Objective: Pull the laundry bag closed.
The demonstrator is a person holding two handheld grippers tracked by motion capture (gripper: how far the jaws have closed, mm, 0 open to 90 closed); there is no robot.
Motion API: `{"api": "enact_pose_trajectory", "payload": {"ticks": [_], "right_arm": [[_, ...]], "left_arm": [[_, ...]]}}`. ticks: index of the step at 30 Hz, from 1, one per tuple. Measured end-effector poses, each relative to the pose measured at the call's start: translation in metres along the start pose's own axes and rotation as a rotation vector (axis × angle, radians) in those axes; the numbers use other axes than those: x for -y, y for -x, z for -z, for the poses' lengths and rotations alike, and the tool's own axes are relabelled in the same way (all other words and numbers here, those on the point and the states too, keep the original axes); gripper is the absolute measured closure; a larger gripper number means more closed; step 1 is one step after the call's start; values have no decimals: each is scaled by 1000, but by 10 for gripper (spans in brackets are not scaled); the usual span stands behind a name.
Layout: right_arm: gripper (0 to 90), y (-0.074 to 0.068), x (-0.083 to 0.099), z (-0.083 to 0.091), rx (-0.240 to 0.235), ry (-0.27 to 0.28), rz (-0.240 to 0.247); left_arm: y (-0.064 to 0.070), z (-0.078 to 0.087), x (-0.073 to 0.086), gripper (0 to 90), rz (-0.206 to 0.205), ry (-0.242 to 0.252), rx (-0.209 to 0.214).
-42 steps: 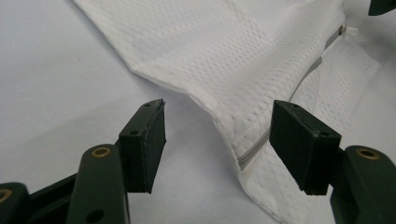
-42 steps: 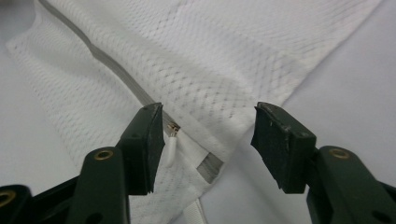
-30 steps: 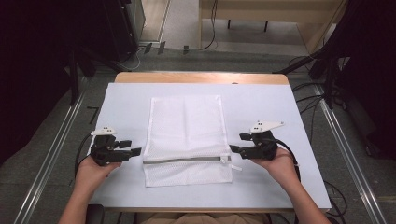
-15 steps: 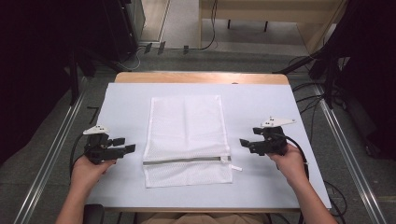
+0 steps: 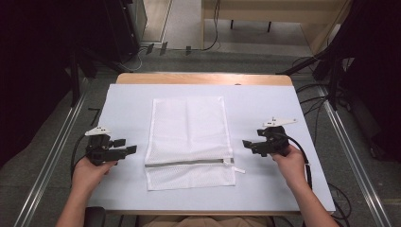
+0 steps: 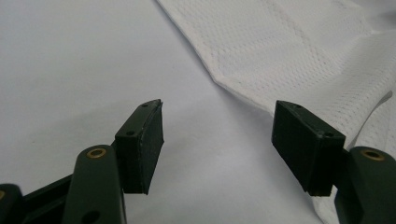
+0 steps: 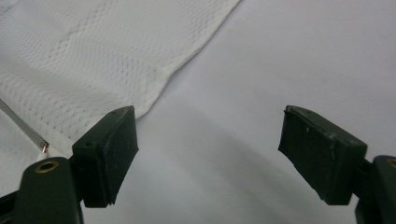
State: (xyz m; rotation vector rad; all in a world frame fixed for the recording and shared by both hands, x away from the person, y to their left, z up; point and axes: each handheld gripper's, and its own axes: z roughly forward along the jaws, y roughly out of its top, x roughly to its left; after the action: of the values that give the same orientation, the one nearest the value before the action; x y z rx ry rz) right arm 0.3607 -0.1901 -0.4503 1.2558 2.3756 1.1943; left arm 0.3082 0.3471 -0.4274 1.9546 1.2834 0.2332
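A white mesh laundry bag (image 5: 189, 142) lies flat in the middle of the table, its grey zipper (image 5: 187, 163) running across near the front end. My left gripper (image 5: 126, 145) is held just left of the bag, open, nothing between its jaws. In the left gripper view the gripper (image 6: 218, 144) points at the bag's edge (image 6: 289, 51). My right gripper (image 5: 248, 144) hovers just right of the bag, open and empty. The right gripper view has the gripper (image 7: 205, 154) facing the mesh bag (image 7: 93, 60) and the zipper end (image 7: 43, 145).
The bag rests on a pale sheet covering the table (image 5: 265, 109), with a wooden edge (image 5: 203, 78) at the back. Metal rails (image 5: 52, 156) run along both sides, and cables (image 5: 307, 161) trail from the grippers. Bare sheet surrounds the bag.
Both grippers have let go of the zipper ends and drawn outward, away from the bag. The bag lies as before.
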Motion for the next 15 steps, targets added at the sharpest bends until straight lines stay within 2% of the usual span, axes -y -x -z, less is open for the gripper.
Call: {"api": "enact_pose_trajectory", "payload": {"ticks": [2, 7, 15], "right_arm": [[221, 1, 0, 0, -11, -25, -24], [222, 3, -1, 3, -4, -18, -42], [222, 2, 0, 0, -4, -38, -32]], "left_arm": [[0, -1, 0, 335, -1, 0, -3], [0, -2, 0, 335, -6, -10, -1], [-1, -4, 1, 332, -5, -26, -1]]}}
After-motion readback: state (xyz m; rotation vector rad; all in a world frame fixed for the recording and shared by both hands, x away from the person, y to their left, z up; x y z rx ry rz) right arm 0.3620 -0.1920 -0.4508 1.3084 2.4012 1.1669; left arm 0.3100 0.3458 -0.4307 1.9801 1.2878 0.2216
